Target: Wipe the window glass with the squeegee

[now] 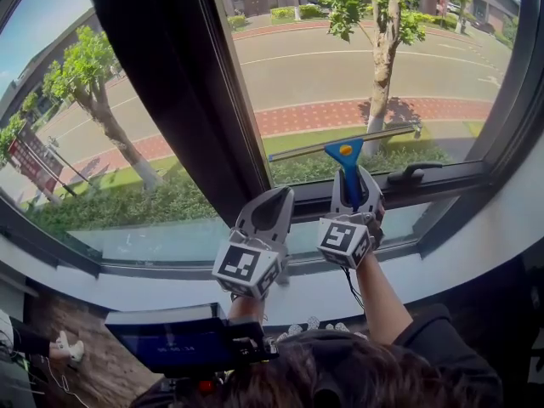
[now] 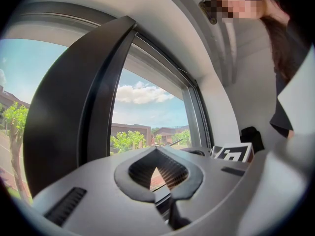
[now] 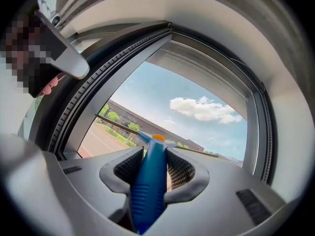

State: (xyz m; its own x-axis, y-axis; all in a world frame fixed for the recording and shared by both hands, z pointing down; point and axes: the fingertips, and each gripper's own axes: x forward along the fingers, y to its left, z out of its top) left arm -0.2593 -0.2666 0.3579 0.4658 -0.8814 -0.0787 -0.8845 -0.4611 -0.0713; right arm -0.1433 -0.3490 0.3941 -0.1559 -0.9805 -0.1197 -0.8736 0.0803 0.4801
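The right hand-held gripper was clamped on the blue handle of the squeegee, with the blade just ahead at the window glass. It looked light and stiff, and best held by that ribbed handle. Alongside, the left hand-held gripper was closed and empty.

My squeegee has a smooth blue plastic handle, ribbed low down, and a thin metal rail. My left gripper and right gripper are matt grey plastic with dark ribbed pads; the window glass is glossy
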